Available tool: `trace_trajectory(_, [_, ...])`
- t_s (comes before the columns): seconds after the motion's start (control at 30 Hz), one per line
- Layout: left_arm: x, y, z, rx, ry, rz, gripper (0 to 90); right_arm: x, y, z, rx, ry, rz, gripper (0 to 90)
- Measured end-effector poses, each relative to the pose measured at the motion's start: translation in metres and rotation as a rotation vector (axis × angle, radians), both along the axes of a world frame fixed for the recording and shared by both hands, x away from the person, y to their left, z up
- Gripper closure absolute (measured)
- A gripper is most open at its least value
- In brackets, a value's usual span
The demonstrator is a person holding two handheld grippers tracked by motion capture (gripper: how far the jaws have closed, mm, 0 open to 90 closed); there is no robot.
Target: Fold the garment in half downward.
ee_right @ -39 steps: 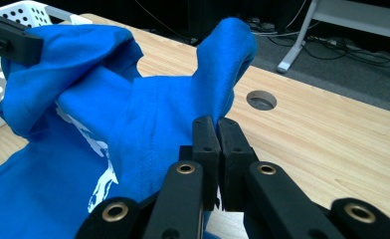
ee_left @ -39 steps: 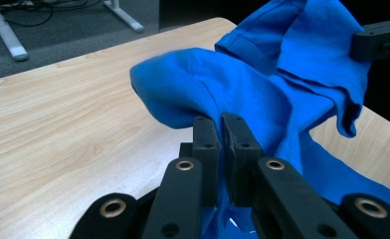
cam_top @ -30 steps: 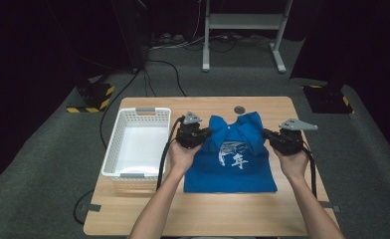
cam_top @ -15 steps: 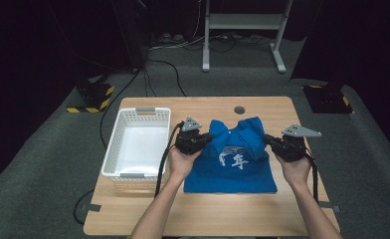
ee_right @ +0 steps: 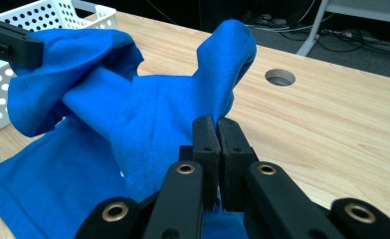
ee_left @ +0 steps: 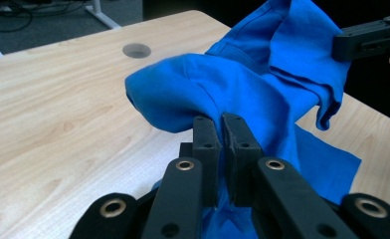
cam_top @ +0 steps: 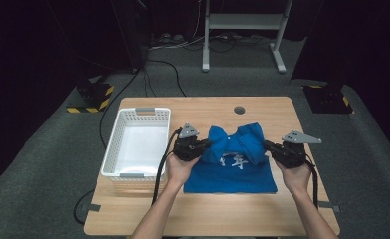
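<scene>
A blue shirt [cam_top: 233, 169] with white characters on it lies on the wooden table [cam_top: 203, 214], its far part lifted and bunched. My left gripper [cam_top: 208, 145] is shut on the shirt's left side. In the left gripper view the jaws [ee_left: 221, 122] pinch a fold of blue cloth [ee_left: 193, 89]. My right gripper [cam_top: 266, 145] is shut on the shirt's right side. The right gripper view has its jaws [ee_right: 217, 122] clamped on a raised blue fold [ee_right: 223, 64]. Both folds hang above the table between the two hands.
A white perforated basket [cam_top: 136, 144] stands at the table's left, close to my left hand. A round cable hole [cam_top: 240, 109] sits near the far edge. A metal stand [cam_top: 243, 30] and floor cables lie beyond the table.
Both grippers have drawn slightly toward the person and lower, carrying the shirt's pinched upper part over its lower part. Both grips are unchanged.
</scene>
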State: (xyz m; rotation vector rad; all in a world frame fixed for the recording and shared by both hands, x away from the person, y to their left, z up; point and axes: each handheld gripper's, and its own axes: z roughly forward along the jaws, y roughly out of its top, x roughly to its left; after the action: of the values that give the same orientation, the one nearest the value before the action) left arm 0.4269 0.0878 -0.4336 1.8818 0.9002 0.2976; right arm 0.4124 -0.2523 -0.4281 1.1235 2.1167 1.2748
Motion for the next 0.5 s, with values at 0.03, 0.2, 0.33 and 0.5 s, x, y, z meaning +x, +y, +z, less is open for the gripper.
trace_trajectory(0.03, [-0.001, 0.0, -0.001, 0.001, 0.0, -0.001, 85.2, -0.001, 0.0, -0.001, -0.001, -0.002, 0.001, 88.1])
trace_trajectory(0.2, [-0.004, 0.0, -0.004, -0.002, -0.001, -0.002, 85.2, -0.004, -0.002, -0.006, 0.01, 0.004, 0.0, 88.1])
trace_trajectory(0.33, [-0.008, 0.001, -0.006, 0.002, -0.004, 0.01, 85.2, -0.006, -0.003, -0.008, 0.012, 0.01, 0.0, 88.1])
trace_trajectory(0.5, [-0.013, 0.003, -0.009, 0.006, -0.003, 0.017, 85.2, -0.011, -0.004, -0.012, 0.02, 0.012, -0.004, 88.1])
